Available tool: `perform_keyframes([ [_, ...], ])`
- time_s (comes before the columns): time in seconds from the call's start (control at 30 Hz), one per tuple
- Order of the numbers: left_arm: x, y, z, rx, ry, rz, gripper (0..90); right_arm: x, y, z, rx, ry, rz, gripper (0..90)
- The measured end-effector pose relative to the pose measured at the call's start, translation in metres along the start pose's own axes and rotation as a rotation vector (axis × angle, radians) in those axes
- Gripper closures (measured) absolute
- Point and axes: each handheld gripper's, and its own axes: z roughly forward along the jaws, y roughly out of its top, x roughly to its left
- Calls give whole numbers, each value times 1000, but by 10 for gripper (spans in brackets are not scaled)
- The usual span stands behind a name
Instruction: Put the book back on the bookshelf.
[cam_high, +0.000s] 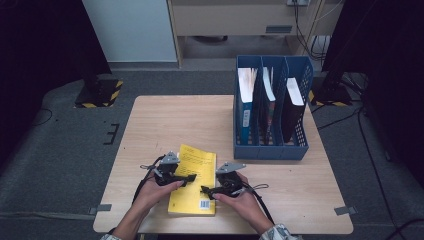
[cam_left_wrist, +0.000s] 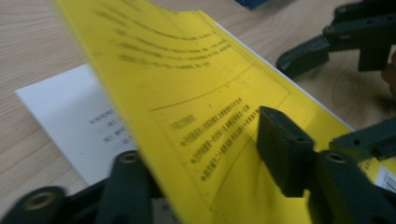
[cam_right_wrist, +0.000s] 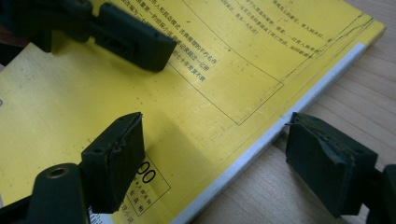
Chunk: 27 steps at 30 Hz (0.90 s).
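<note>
Yellow cover of the thin paperback book (cam_high: 192, 182) is lifted, pinched by left gripper (cam_left_wrist: 205, 172) at table's near edge; right gripper (cam_right_wrist: 210, 163) stands open astride its spine edge. Opening begun; filing into blue rack (cam_high: 271, 150) probably left.

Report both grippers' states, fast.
Left gripper: jaws either side of the yellow book's lifted cover; a firm pinch cannot be told.
Right gripper: open, straddling the book's edge.

The yellow book (cam_right_wrist: 196, 88) carried small black print, too blurred to read; beside its barcode, lower left, stood "00".
</note>
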Motion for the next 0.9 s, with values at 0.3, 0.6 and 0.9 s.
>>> perform_keyframes([
  [0.3,-1,2,-4,-42,8,-19,728,1,0,0,3,-2,-8,181],
  [0.6,-6,7,-12,-96,-11,-3,809,-3,4,1,24,19,-7,118],
  [0.9,-7,9,-24,-186,-48,10,838,-7,5,3,9,82,53,80],
])
